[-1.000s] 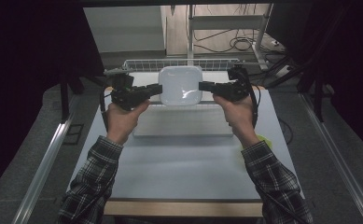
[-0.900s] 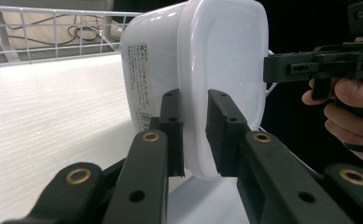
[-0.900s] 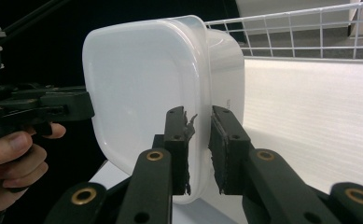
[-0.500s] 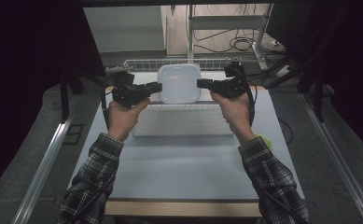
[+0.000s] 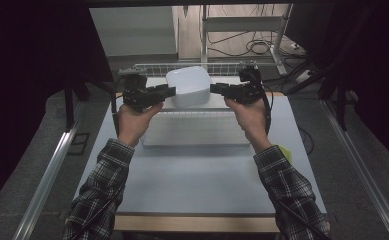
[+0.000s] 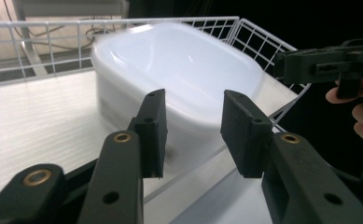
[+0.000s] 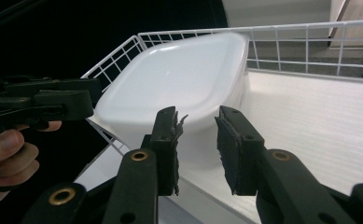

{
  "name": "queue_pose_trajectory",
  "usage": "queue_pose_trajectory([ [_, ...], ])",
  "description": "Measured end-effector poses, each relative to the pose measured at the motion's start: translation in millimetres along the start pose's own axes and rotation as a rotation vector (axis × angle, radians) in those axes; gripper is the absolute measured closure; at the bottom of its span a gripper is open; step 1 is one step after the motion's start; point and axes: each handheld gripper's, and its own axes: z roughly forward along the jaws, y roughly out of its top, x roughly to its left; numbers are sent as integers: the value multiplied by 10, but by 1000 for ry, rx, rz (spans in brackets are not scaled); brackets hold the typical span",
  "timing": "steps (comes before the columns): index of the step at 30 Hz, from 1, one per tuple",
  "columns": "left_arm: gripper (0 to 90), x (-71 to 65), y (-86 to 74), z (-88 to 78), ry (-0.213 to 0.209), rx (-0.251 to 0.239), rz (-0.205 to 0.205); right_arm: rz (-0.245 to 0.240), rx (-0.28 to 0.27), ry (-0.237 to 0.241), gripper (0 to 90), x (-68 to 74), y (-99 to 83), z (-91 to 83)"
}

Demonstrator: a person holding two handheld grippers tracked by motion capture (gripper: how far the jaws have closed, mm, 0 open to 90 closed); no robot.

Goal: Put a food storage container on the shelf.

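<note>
Flanking a white tub [image 5: 188,87] at the table's far edge, your left gripper [image 5: 168,93] and right gripper [image 5: 215,89] have just been opening; both sets of jaws stand spread, clear of it. It sits in a wire tray [image 5: 147,67].

We wear dark plaid sleeves [image 5: 101,187] with buttoned cuffs. Each hand carries a black gripper, the left gripper [image 5: 168,92] and right gripper [image 5: 215,89], with flat rectangular pads [image 6: 153,133], brass-ringed pivot holes, and trailing black cables.
</note>
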Motion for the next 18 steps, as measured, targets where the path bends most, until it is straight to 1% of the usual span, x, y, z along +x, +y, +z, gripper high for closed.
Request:
queue_pose_trajectory([
  [1, 610, 3, 0, 19, 13, 10, 8, 3, 1, 0, 681, -4, -2, 4],
  [4, 609, 23, -5, 33, -3, -2, -1, 2, 4, -2, 681, -16, -15, 21],
  [7, 630, 5, -20, 5, -2, -13, 5, -11, 4, -13, 685, -19, -20, 30],
  [9, 675, -37, -51, -38, 10, -24, 20, -25, 1, -32, 716, -37, -23, 32],
  [12, 760, -89, -121, -82, 13, -31, 42, -27, 1, -48, 780, -78, -39, 41],
  [14, 799, -119, -175, -69, 13, -25, 55, -35, 4, -64, 824, -101, -57, 62],
  [15, 805, -123, -190, -63, 19, -21, 59, -39, 5, -75, 842, -109, -63, 76],
  [16, 808, -116, -206, -53, 41, -23, 64, -44, 4, -84, 856, -116, -67, 88],
  [18, 814, -75, -212, -36, 74, -20, 51, -58, -3, -106, 877, -136, -71, 131],
])
